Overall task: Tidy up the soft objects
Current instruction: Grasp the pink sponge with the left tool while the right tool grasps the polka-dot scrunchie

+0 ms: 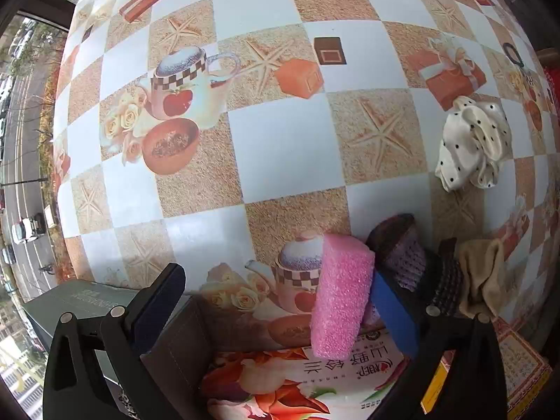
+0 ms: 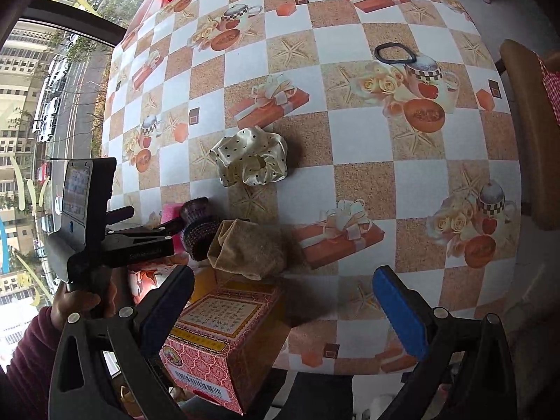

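My left gripper (image 1: 276,301) is open. A pink sponge (image 1: 341,294) leans against its right finger pad (image 1: 393,315), above a flowered box (image 1: 297,381); only that pad touches it. A dark knitted piece (image 1: 402,248) and a tan cloth (image 1: 481,280) lie just right of it. A cream polka-dot scrunchie (image 1: 472,143) lies further out on the table. My right gripper (image 2: 283,308) is open and empty above a red patterned box (image 2: 224,336). The tan cloth (image 2: 248,248), the knitted piece (image 2: 197,231) and the scrunchie (image 2: 252,161) lie ahead of it.
The table has a checkered printed cloth (image 2: 364,129). A black ring (image 2: 395,52) lies far on it. A chair (image 2: 532,133) stands at the table's right edge. A window (image 2: 52,87) is at the left. The left gripper's body (image 2: 105,231) shows beside the boxes.
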`<state>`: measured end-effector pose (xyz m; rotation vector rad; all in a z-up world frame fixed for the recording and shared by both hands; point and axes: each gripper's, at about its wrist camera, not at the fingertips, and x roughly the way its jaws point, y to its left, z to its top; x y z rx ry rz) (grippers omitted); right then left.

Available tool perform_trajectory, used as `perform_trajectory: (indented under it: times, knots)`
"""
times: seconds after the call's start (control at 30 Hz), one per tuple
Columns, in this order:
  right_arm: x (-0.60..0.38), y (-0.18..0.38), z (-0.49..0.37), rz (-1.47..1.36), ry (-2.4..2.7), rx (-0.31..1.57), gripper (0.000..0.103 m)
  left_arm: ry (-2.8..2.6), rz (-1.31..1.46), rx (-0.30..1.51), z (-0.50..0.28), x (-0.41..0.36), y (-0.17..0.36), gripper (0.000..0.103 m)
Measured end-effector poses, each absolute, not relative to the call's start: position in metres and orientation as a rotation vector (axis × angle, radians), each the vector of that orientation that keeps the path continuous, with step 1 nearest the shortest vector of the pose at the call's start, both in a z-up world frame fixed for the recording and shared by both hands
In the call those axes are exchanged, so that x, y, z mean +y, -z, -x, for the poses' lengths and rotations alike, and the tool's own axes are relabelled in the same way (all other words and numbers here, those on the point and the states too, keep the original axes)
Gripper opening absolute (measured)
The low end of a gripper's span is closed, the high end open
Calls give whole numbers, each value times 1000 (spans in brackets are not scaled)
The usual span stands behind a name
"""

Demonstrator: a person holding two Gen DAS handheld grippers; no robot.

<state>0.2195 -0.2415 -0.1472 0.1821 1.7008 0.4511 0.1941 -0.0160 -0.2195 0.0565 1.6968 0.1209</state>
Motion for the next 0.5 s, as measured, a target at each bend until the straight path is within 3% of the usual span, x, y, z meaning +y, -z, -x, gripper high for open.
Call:
perform_trajectory:
  times: [0.13,0.27,0.5]
  knots:
    - [-242,149,-222,-181,-446,1702,103,-224,-108,1644,-216,5,216,103]
    - [-243,151,-226,-190,-444,1701,103,-222,7,1633,-220,23,196,103]
    - [-239,159,-230,-209,-450,1712,103,-171,37,1737,-195,1,204,103]
